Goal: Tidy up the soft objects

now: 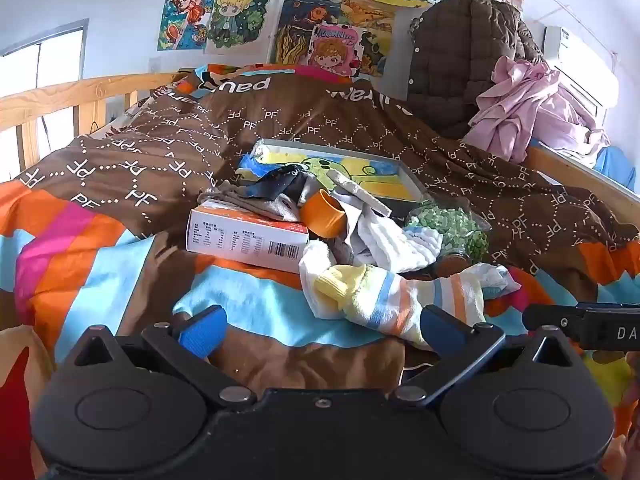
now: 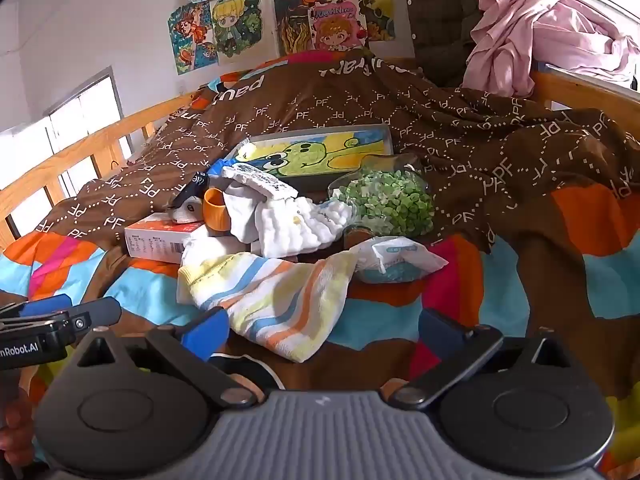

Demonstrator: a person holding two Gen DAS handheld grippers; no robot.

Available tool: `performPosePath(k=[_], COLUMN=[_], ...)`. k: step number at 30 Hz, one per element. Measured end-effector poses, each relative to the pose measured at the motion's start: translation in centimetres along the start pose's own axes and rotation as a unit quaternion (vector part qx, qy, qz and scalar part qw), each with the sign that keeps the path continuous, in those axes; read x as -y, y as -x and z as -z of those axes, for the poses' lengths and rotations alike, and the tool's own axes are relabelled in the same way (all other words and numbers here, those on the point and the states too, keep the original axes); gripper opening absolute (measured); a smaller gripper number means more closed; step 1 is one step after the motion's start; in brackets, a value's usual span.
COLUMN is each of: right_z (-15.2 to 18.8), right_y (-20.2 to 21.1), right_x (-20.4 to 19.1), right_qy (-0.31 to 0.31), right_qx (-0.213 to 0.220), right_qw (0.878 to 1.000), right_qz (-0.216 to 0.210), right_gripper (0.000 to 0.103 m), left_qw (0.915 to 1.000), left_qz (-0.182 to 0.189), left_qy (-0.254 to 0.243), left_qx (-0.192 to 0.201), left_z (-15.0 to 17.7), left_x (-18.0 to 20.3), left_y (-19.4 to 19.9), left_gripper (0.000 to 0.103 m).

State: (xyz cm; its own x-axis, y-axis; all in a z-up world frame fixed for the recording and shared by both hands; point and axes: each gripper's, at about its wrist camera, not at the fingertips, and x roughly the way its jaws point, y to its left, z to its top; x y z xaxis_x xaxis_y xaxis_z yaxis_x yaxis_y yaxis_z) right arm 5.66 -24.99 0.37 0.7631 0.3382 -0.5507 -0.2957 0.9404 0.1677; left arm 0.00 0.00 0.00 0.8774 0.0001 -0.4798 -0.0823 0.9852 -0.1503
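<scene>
both tools are being held wide open with nothing between the pads: the left gripper (image 1: pixel 320 330) and the right gripper (image 2: pixel 320 334) are hovering just short of the striped yellow, blue and orange terry towel (image 2: pixel 272 300), which is lying at the near edge of a heap on the patchwork quilt (image 2: pixel 560 288). the towel is being overlapped by a white quilted cloth (image 2: pixel 296 228); an orange plastic cup (image 2: pixel 216 208) and a clear bag of green pieces (image 2: pixel 390 200) are being risked if the towel is dragged out carelessly.

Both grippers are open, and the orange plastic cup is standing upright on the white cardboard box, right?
Not quite. Both grippers are open, but the orange plastic cup lies tipped on its side among the cloths beside the white cardboard box, its mouth facing sideways, as the left wrist view shows.
</scene>
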Motion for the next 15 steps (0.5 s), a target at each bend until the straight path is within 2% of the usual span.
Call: performPosePath(k=[15], right_z=[-0.03], right_y=[-0.03], right_x=[0.03], right_qy=[-0.001], right_qx=[0.000], right_qw=[1.000], right_qz=[0.000], right_gripper=[0.103], left_qw=[1.0000], left_qz=[0.000], left_qy=[0.004], left_qx=[-0.002], left_z=[0.33], left_x=[0.01], left_y=[-0.22], left_gripper=[0.102])
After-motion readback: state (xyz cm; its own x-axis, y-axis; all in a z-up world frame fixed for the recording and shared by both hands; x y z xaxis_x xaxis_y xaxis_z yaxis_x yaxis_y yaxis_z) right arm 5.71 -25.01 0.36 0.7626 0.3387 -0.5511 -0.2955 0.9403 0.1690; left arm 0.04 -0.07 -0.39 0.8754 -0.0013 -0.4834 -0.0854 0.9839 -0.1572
